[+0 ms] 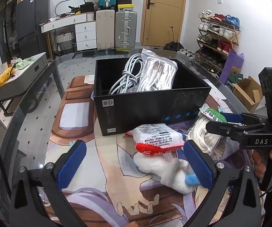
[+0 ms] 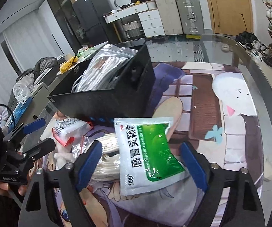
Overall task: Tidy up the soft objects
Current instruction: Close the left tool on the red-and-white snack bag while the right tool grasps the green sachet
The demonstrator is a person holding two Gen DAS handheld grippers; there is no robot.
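Left fingers: spread wide, gripping nothing; the right pad seems to touch the white plush toy, though the view is tight there.
Right fingers: spread wide around the green-and-white sachet, not pinching it.
Sachet: lies on the bagged white cord.
Red-and-white packet: rests on the plush toy, just in front of the black box.
Black box: on the bench, holding a grey cable and a bagged cable.

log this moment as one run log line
left gripper open over white plush toy | right gripper open around green sachet | black box holds cables
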